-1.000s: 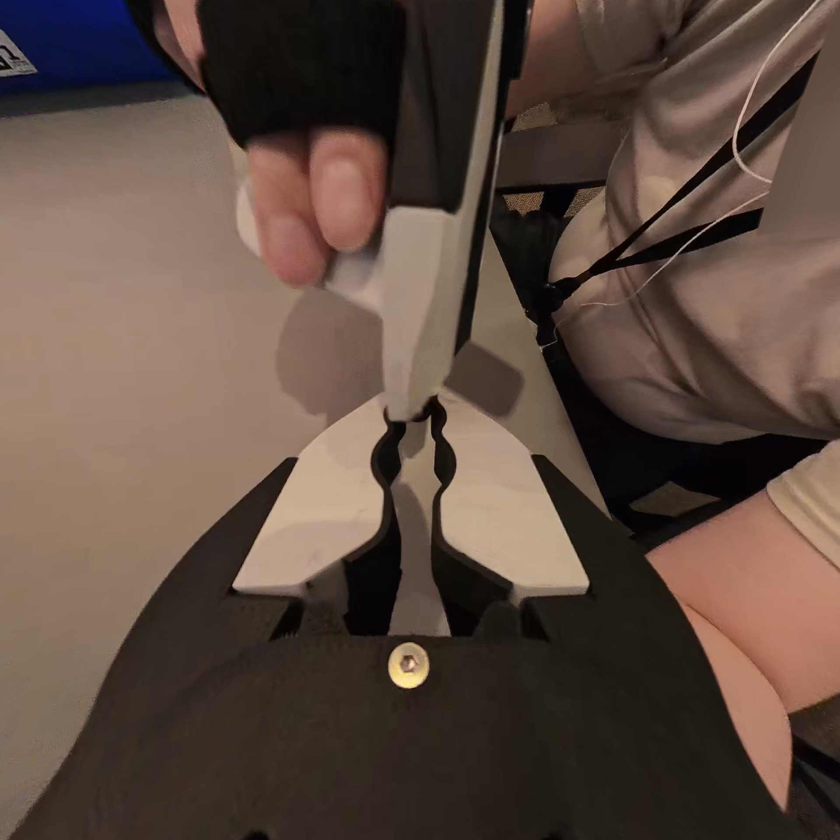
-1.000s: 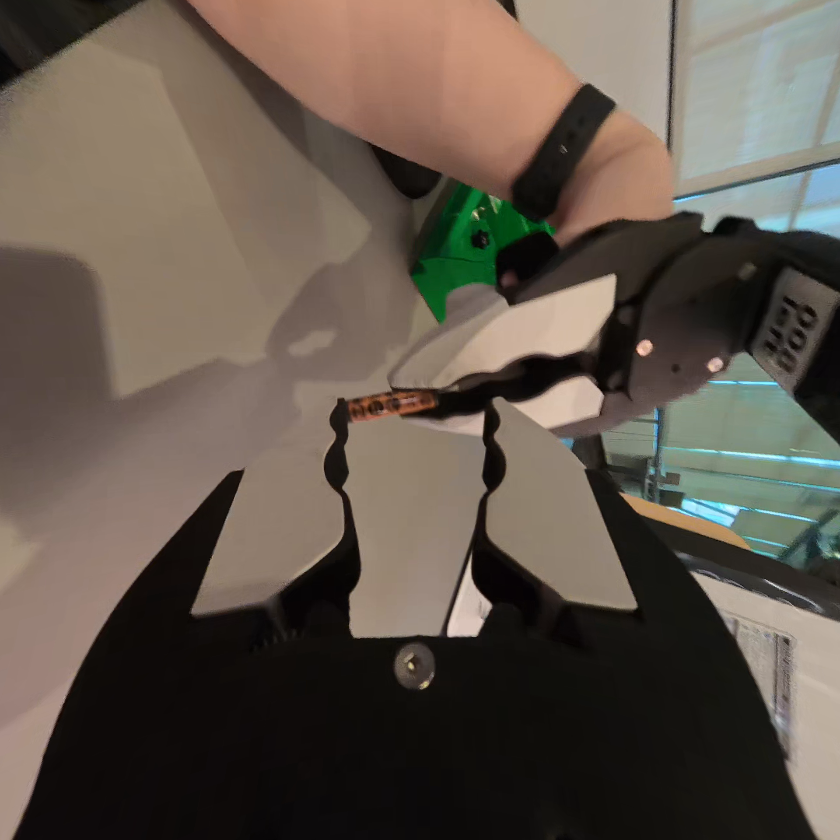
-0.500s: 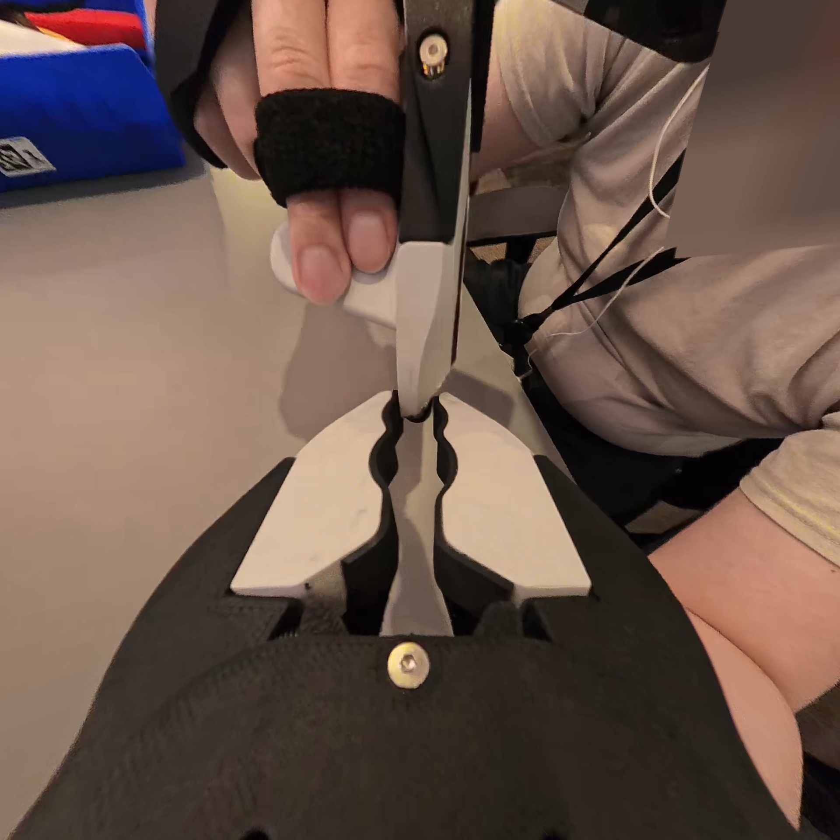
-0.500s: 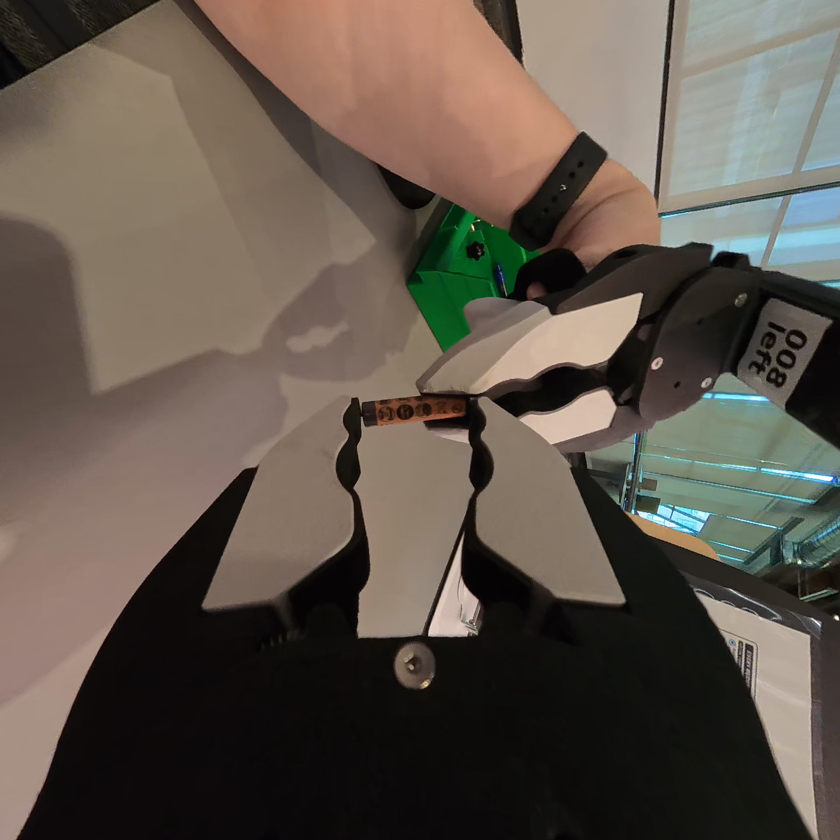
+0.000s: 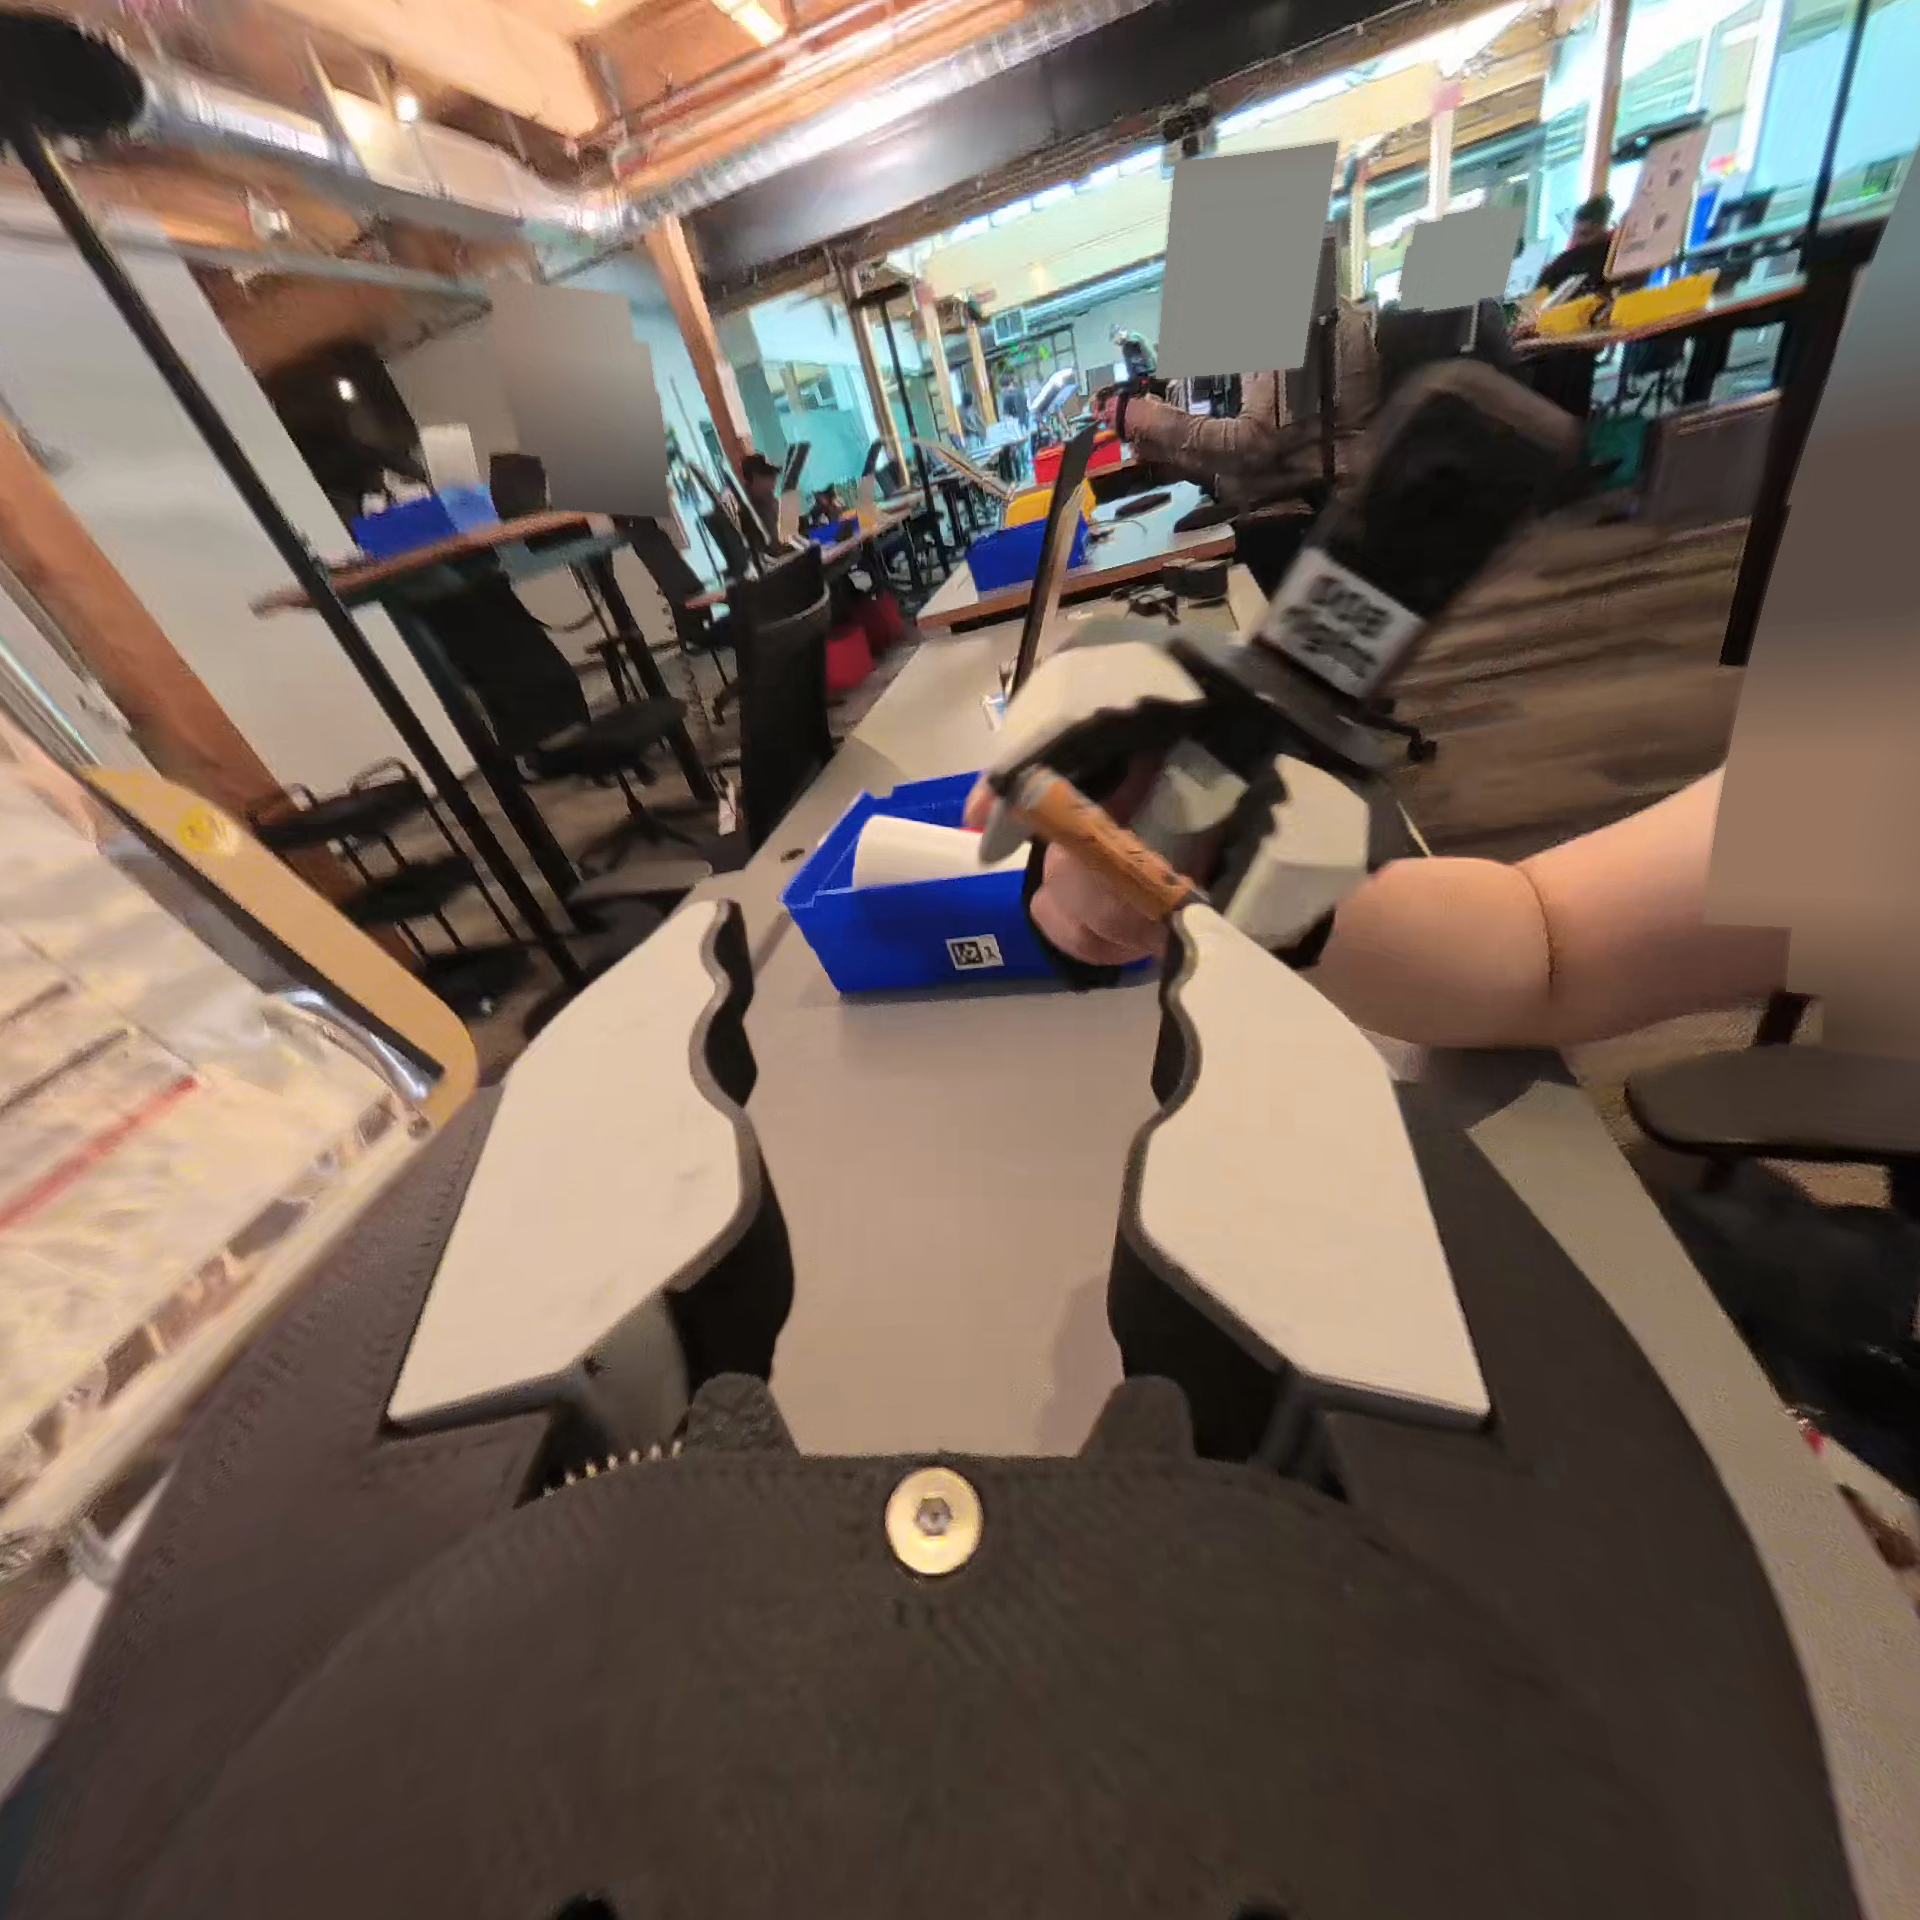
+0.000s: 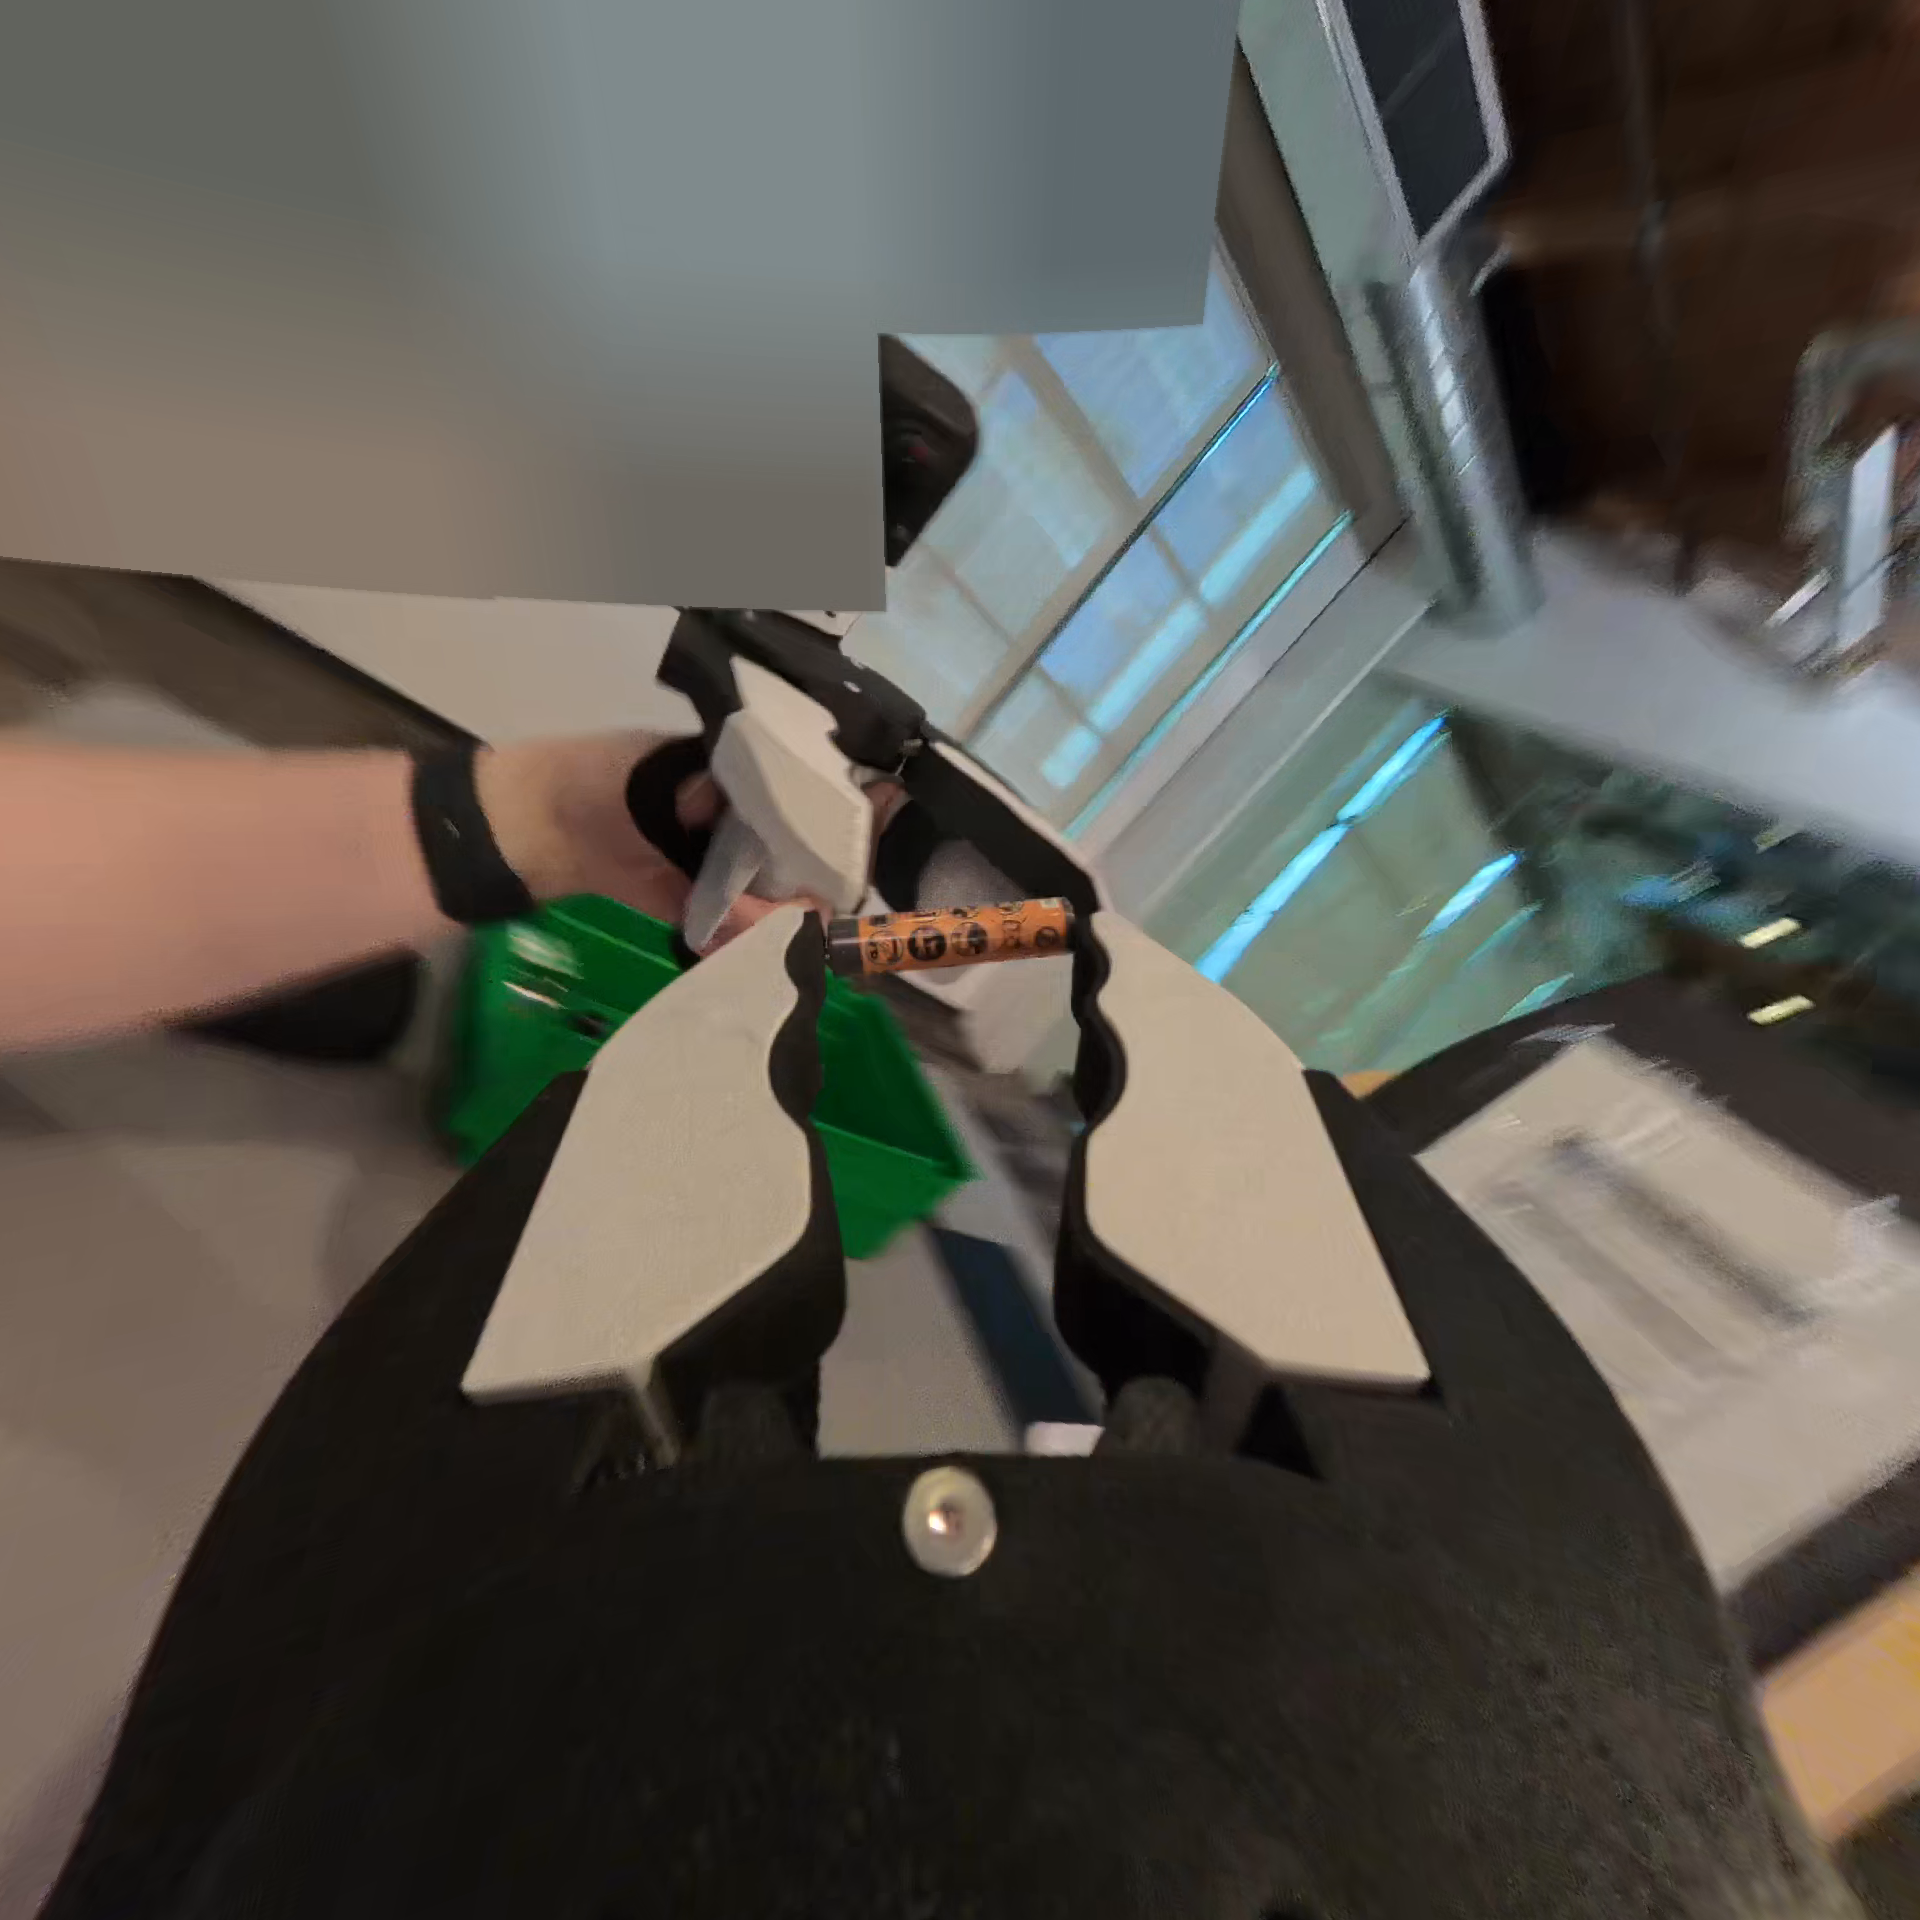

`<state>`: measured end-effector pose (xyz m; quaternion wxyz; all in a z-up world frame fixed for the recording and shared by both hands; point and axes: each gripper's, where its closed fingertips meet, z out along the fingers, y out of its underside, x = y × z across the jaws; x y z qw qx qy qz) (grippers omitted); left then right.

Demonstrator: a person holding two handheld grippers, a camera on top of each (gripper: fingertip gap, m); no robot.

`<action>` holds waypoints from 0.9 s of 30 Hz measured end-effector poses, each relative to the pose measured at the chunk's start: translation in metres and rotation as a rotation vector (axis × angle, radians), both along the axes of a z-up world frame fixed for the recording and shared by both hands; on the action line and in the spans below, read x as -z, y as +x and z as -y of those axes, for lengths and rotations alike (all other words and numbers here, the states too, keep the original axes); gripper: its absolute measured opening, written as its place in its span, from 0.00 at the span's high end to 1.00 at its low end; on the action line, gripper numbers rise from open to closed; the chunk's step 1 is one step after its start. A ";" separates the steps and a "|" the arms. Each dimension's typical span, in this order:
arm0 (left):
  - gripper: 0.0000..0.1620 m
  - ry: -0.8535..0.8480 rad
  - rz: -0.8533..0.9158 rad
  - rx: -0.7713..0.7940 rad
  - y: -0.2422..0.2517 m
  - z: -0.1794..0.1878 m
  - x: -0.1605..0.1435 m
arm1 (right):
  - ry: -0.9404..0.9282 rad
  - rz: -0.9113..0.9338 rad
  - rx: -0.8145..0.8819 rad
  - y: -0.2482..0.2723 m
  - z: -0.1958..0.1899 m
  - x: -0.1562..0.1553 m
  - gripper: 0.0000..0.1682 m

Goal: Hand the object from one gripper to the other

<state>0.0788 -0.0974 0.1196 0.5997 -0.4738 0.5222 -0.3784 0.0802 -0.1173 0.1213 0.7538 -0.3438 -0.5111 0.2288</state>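
Note:
An orange battery (image 6: 951,935) with black markings sits end to end between my right gripper's (image 6: 943,928) fingertips, which are shut on it. In the left wrist view the same battery (image 5: 1091,836) shows farther off, slanted in the right gripper's (image 5: 1107,831) fingers, above the blue bin. My left gripper (image 5: 951,920) is wide open and empty over the grey table (image 5: 935,1164), its right fingertip close to the battery's near end. The left gripper (image 6: 774,852) also shows in the right wrist view, just behind and left of the battery, held by a hand.
A blue bin (image 5: 904,930) with a white object inside stands on the table ahead of the left gripper. A green bin (image 6: 582,971) lies below the left hand. Clear plastic bags (image 5: 125,1195) lie at the left. Desks, chairs and people fill the background.
The left gripper has let go of the battery, opened wide and drawn back. The right gripper has closed on the battery's ends and now holds it alone. Both views have swung up.

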 end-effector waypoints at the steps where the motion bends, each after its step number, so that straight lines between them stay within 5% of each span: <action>1: 0.54 0.050 -0.002 -0.006 0.000 0.005 -0.001 | -0.121 -0.032 -0.068 0.000 0.000 -0.002 0.72; 5: 0.60 0.355 -0.148 -0.257 -0.001 -0.002 0.004 | -0.538 -0.194 -0.336 0.011 0.001 -0.021 0.72; 9: 0.85 0.710 -0.139 -0.439 0.003 0.007 -0.011 | -0.852 -0.217 -0.502 0.015 -0.002 -0.021 0.73; 13: 0.79 0.714 -0.179 -0.446 0.018 0.012 -0.007 | -1.050 -0.170 -0.634 0.011 0.001 -0.012 0.72; 21: 0.94 0.771 -0.229 -0.417 0.026 0.010 0.007 | -1.147 -0.137 -0.744 0.005 0.005 -0.005 0.72; 27: 0.94 0.343 -0.045 -0.282 0.024 0.013 -0.013 | -0.835 -0.259 -0.643 0.028 -0.013 -0.022 0.61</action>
